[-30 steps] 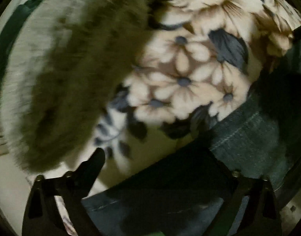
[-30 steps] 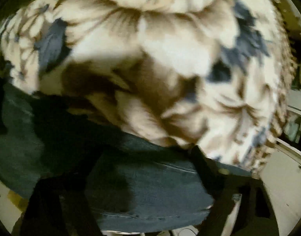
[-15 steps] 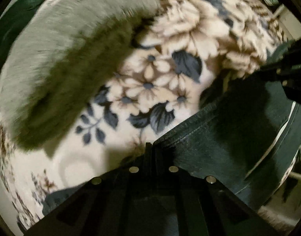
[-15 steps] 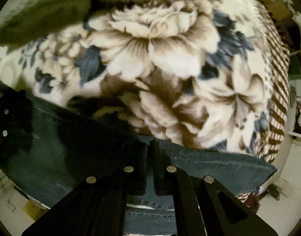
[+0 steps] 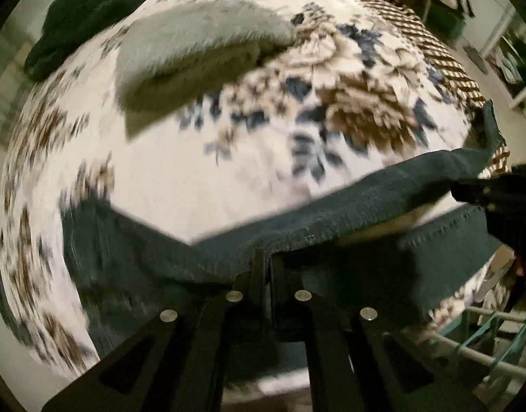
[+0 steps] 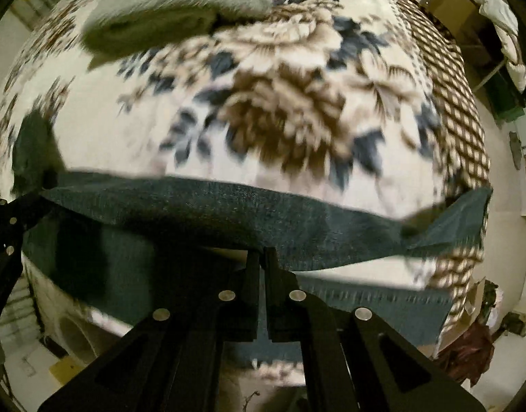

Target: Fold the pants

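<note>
No brand, label or legible writing shows in either view; motion blur softens most surfaces.

The pants (image 5: 331,219), dark blue-green denim, are held up above a floral blanket (image 5: 194,171) that covers the bed. In the left wrist view the lifted edge runs as a band from lower left toward the upper right, so the long axis lies across the frame, rising to the right, with a stitched hem band visible below it at right. In the right wrist view the pants (image 6: 194,202) stretch nearly level from the left edge to a loose corner at the far right, again with the long axis side to side. A second layer hangs beneath the upper edge in both views.

The left gripper (image 5: 267,257) has its jaws pressed together, pinching the denim edge. The right gripper (image 6: 261,257) is likewise closed, clamping the pants at the lower edge of the upper band. The left gripper also appears at the left margin of the right wrist view (image 6: 9,226), on the cloth's left end.

A grey-green fuzzy cushion (image 5: 194,55) lies on the blanket, well apart from the pants. A dark green garment (image 5: 91,10) sits beyond it at the blanket's far left edge.
</note>
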Demonstrator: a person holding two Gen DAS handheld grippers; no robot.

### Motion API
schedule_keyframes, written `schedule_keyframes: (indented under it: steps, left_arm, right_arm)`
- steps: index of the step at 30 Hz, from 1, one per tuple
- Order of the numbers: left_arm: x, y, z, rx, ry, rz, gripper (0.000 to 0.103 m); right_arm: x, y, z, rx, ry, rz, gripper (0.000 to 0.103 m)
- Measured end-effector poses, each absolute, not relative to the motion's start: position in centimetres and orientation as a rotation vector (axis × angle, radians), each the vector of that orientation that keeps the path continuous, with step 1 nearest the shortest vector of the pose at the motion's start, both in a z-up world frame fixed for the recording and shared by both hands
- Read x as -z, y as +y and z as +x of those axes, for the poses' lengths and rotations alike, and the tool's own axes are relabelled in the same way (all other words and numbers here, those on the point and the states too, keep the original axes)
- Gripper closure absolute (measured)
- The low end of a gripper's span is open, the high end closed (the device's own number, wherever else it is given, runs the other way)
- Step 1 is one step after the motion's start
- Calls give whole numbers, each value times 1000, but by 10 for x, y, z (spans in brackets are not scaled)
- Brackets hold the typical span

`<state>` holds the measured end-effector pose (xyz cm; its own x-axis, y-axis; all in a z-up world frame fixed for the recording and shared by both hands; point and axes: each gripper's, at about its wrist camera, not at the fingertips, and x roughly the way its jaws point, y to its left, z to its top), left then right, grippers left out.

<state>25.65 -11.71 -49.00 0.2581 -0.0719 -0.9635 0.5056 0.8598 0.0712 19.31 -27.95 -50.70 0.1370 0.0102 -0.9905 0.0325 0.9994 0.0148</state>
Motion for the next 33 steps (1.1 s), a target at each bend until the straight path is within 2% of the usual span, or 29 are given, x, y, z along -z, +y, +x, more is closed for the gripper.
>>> schedule_keyframes:
  steps: [9, 13, 15, 17, 18, 19, 22, 23, 24, 26, 33]
  left_arm:
    - [555, -107, 172, 297, 1369, 406, 103]
    - [595, -109, 163, 266, 1415, 420, 102]
    - [607, -106, 165, 242, 1437, 410, 98]
    - [607, -105, 169, 220, 1455, 375, 98]
    - [603, -104, 169, 217, 1455, 357, 97]
    - [594, -104, 170, 207, 1446, 328, 96]
    - [566, -105, 171, 187, 1406, 267, 85]
    - [554, -109, 173, 179, 1384, 248, 75]
    - [545, -113, 175, 180, 1372, 217, 50]
    - [532, -126, 184, 187, 1334, 157, 25]
    - [547, -219, 226, 243, 1247, 245, 25]
  right_arm:
    - [572, -259, 90, -30, 1545, 82, 100]
    - [616, -263, 66, 12, 1614, 115, 100]
    - [638, -276, 61, 47, 1665, 188, 98]
    - [647, -294, 58, 67, 1700, 283, 80]
    - [643, -304, 57, 69, 1691, 332, 48]
    - [633, -315, 56, 70, 1659, 381, 26]
    - [601, -348, 57, 94, 1564, 441, 23]
    - [589, -362, 59, 124, 1533, 450, 23]
    - [580, -379, 62, 165, 1501, 465, 23]
    - [568, -420, 73, 269, 1444, 507, 23]
    - [597, -524, 131, 524, 1391, 556, 23]
